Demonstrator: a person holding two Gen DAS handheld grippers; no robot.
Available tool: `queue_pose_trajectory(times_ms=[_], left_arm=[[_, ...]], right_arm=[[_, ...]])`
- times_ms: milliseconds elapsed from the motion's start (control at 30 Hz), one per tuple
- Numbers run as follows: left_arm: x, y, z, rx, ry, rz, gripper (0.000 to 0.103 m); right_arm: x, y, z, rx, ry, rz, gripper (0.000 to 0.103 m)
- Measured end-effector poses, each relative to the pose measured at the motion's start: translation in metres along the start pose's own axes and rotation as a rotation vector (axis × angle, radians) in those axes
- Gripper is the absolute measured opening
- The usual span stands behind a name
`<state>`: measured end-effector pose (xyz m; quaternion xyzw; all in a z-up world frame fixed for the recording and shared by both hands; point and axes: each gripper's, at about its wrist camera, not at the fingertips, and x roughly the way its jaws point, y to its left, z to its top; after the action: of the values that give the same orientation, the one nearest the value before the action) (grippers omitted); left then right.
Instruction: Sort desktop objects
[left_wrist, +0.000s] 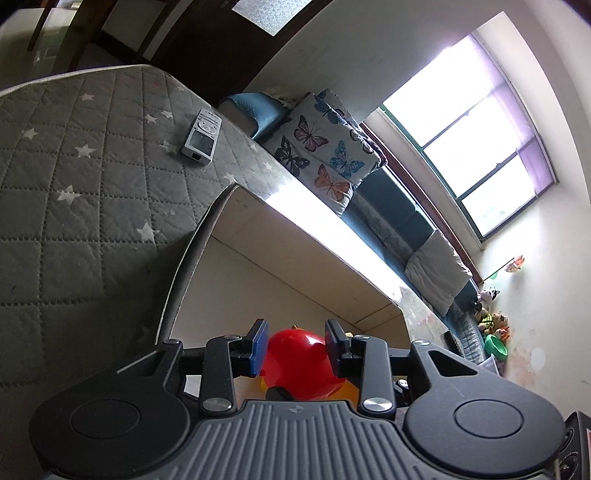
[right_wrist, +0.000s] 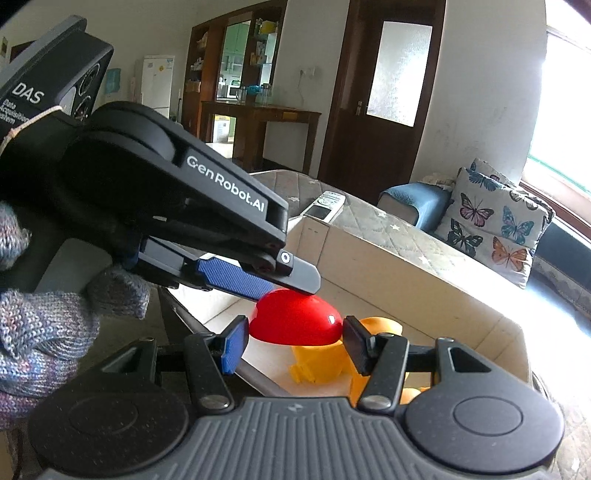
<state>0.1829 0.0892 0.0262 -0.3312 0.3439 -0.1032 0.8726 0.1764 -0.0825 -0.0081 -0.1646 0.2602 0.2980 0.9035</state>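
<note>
A toy with a glossy red dome (left_wrist: 301, 363) on a yellow plastic body (right_wrist: 321, 363) hangs over an open cardboard box (left_wrist: 295, 258). My left gripper (left_wrist: 298, 349) is shut on the dome, a pad pressing on each side. In the right wrist view my right gripper (right_wrist: 295, 345) is also shut on the red dome (right_wrist: 295, 317), one pad at each end. The left gripper's fingers (right_wrist: 258, 282) come in from the left and lie across the dome's top. Whether the toy touches the box floor is hidden.
The box (right_wrist: 388, 273) lies on a grey quilted mattress (left_wrist: 74, 184) with white stars. A white remote control (left_wrist: 201, 138) rests on the mattress beyond the box. A butterfly pillow (left_wrist: 325, 147) and blue cushion (right_wrist: 417, 203) sit farther back. A knitted-gloved hand (right_wrist: 44, 332) holds the left gripper.
</note>
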Motion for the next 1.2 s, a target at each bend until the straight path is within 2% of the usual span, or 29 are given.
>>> queue_pose_trajectory(times_ms=[833,1200], left_arm=[[-0.015,-0.008,-0.006,0.022,-0.018,0.019,0.036],[-0.042,-0.029,-0.029,0.123,-0.043,0.028,0.036]], right_arm=[[-0.022,0.0,-0.007,0.049,-0.034,-0.007,0.057],[-0.053,-0.004,-0.022,0.107,-0.065,-0.035,0.058]])
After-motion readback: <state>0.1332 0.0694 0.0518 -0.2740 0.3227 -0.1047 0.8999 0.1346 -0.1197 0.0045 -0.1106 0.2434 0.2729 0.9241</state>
